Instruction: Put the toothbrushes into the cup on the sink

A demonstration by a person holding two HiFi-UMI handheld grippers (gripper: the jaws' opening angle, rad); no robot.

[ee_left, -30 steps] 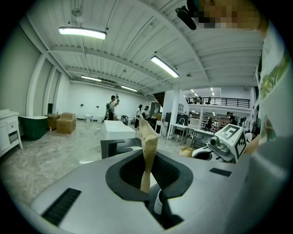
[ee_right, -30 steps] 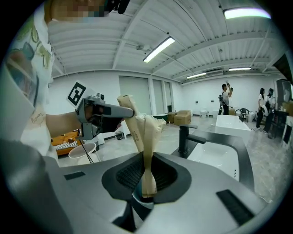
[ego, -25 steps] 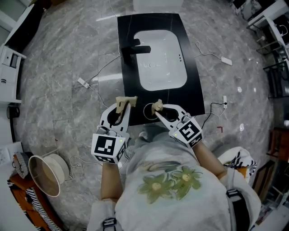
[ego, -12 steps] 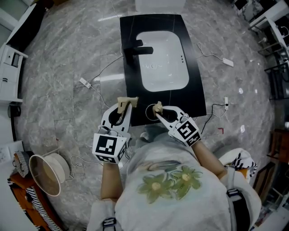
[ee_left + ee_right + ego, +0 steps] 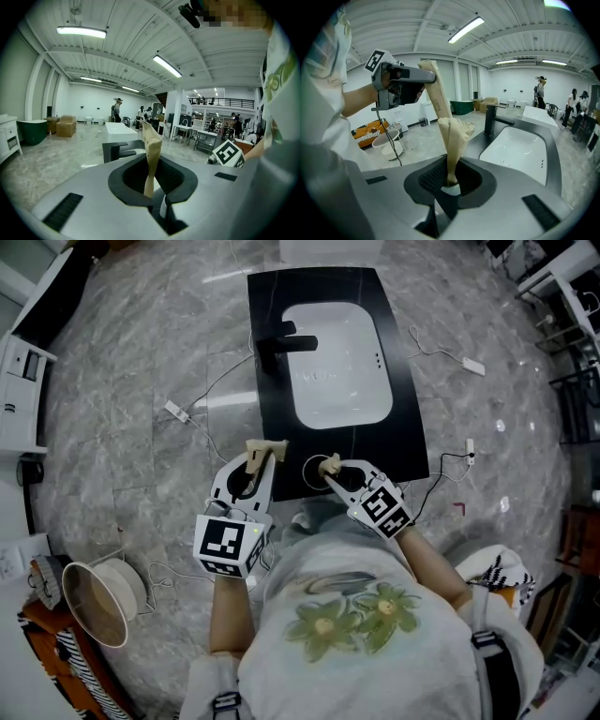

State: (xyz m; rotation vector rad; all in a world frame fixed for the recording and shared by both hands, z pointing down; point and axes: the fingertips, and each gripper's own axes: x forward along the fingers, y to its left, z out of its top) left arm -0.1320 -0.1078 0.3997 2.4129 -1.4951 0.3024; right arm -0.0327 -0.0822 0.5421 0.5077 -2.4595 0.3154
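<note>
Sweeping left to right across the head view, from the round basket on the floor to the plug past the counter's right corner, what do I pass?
basket → left gripper → right gripper → white plug. The cup is left out: the right gripper overlaps it.

Sink counter [image 5: 267,427] mid-floor, ahead of person. Basin [image 5: 337,371] set in counter; faucet [image 5: 277,343] on counter at basin's left edge. Cup [image 5: 307,472] on counter's near edge, before basin. Right gripper [image 5: 334,472] at cup; right wrapped toothbrush [image 5: 327,462] between its jaws, tip over cup's rim, whether inside unclear. Left gripper [image 5: 257,463] left of cup, at counter's near-left corner; left wrapped toothbrush [image 5: 270,447] between its jaws, apart from cup. Power strip [image 5: 174,412] on floor left of counter, second power strip [image 5: 471,367] right of it. Round bowl [image 5: 94,601] on floor, near-left of person.
</note>
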